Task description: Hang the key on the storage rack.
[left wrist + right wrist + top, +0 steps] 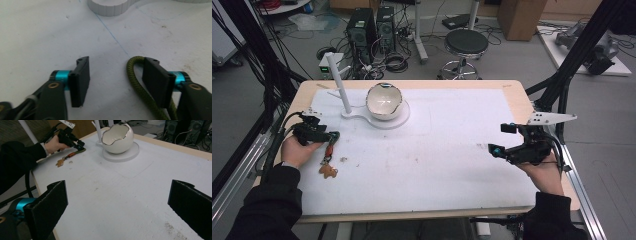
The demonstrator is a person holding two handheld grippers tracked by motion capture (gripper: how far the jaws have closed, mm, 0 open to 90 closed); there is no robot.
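Left claw (116, 82) wide, olive cord loop (133, 75) just inside one jaw; centre loop before closing. Right claw (120, 207) wide, empty.

No readable text, labels or numbers.

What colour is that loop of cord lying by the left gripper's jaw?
Olive green cord, clearest in the left gripper view.
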